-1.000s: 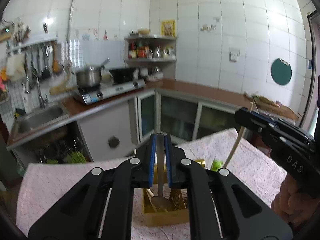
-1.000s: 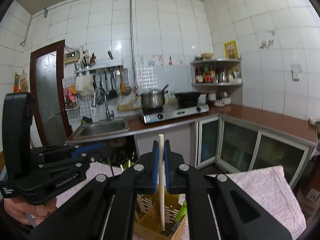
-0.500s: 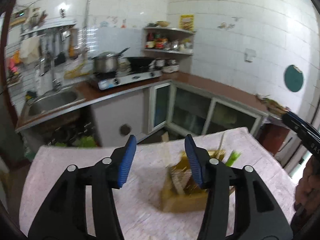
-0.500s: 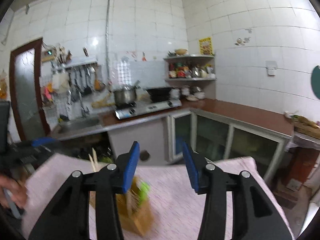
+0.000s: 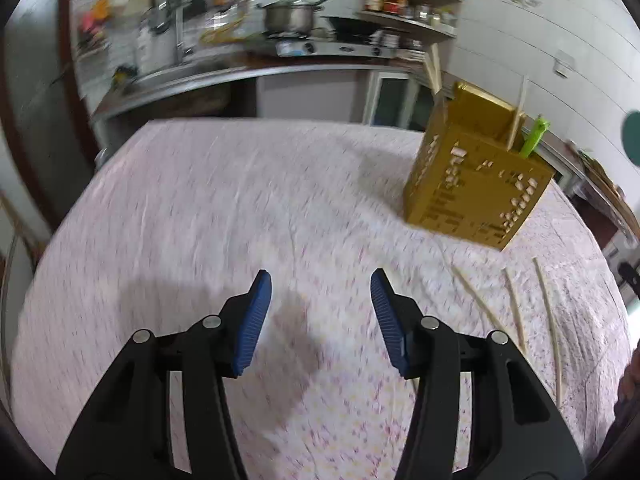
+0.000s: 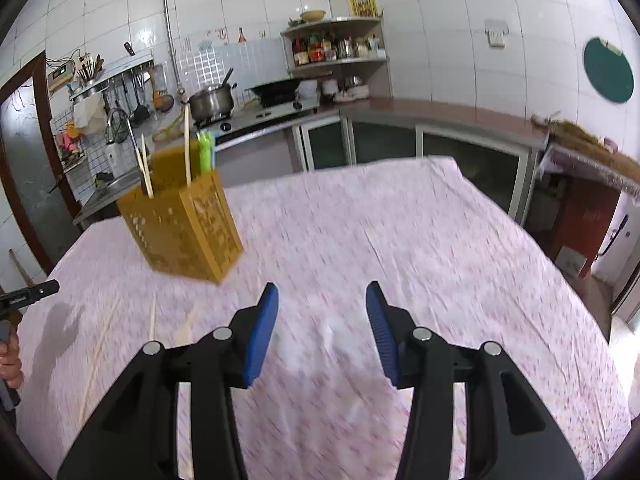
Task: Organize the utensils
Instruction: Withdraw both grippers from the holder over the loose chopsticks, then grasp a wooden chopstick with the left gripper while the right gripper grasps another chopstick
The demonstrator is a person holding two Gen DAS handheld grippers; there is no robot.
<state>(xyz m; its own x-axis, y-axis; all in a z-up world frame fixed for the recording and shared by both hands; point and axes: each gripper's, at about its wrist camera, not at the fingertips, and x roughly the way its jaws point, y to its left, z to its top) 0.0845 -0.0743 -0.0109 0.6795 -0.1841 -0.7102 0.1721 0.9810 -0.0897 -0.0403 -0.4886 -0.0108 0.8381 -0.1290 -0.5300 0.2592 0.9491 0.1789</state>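
Note:
A yellow perforated utensil holder (image 5: 476, 176) stands on the pink patterned tablecloth (image 5: 240, 200), with pale chopsticks (image 5: 518, 116) and a green utensil (image 5: 534, 140) sticking out of it. Three loose chopsticks (image 5: 514, 304) lie on the cloth in front of it. My left gripper (image 5: 320, 280) hovers open over bare cloth, left of these chopsticks, with nothing between its blue pads. In the right wrist view the holder (image 6: 184, 224) is at the left, with loose chopsticks (image 6: 152, 316) below it. My right gripper (image 6: 322, 290) is open and empty over the cloth, to the right of the holder.
A kitchen counter with a stove and pot (image 6: 212, 100), a sink and corner shelves (image 6: 336, 46) runs behind the table. The table's far edge (image 6: 340, 168) and right edge drop off. A person's hand (image 6: 10, 364) shows at the left border.
The left gripper let go of a spoon and the right let go of a chopstick over the holder. Both opened, then sank and swung away towards the cloth.

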